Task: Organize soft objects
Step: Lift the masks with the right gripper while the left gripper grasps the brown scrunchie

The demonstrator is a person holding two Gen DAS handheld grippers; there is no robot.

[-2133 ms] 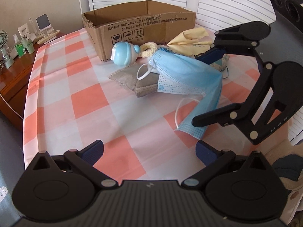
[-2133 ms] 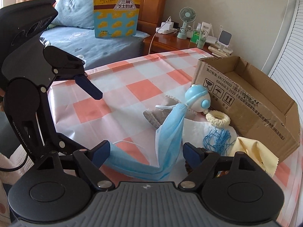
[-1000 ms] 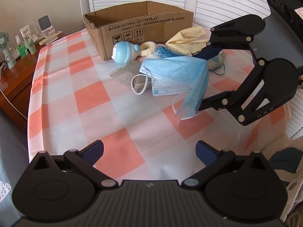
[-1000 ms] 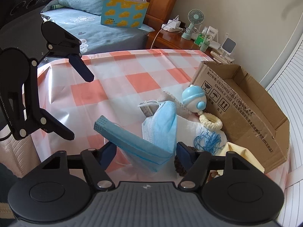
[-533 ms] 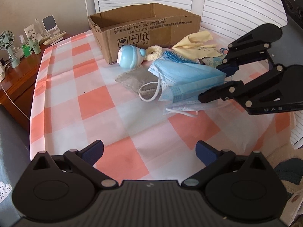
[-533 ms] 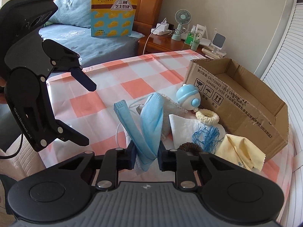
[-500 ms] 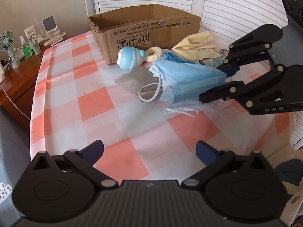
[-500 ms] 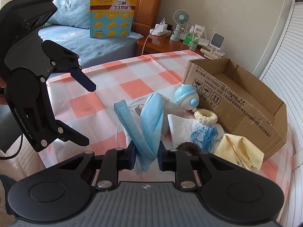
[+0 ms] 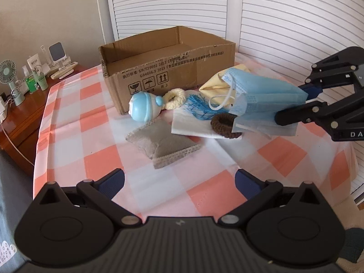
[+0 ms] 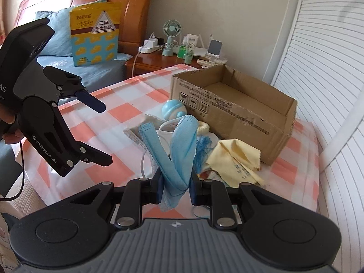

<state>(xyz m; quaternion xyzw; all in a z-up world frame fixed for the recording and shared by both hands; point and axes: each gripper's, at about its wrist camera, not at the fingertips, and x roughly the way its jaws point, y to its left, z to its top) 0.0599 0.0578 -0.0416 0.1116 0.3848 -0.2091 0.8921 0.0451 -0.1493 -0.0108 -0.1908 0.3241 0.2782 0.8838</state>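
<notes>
Right gripper is clamped on the masks, a soft bundle of pleated blue fabric folded over and lifted off the bench, white ear loops dangling ahead of the fingers; left gripper hangs with its jaws wide apart and nothing between them, well short of the pile.

Ahead of the left gripper sits a grey woven pouch, padded, with a stitched hem; beyond it a smooth round blue toy, then a fuzzy cream ring touching the toy; to the right of those a blue tassel of loose threads lies on a flat white cloth, and a ribbed brown hair tie rests on that cloth's near edge, right under the hanging masks.

Just right of the right gripper lies a crumpled yellow cloth; past it stands the box, corrugated cardboard, open-topped, ragged along its rim.
</notes>
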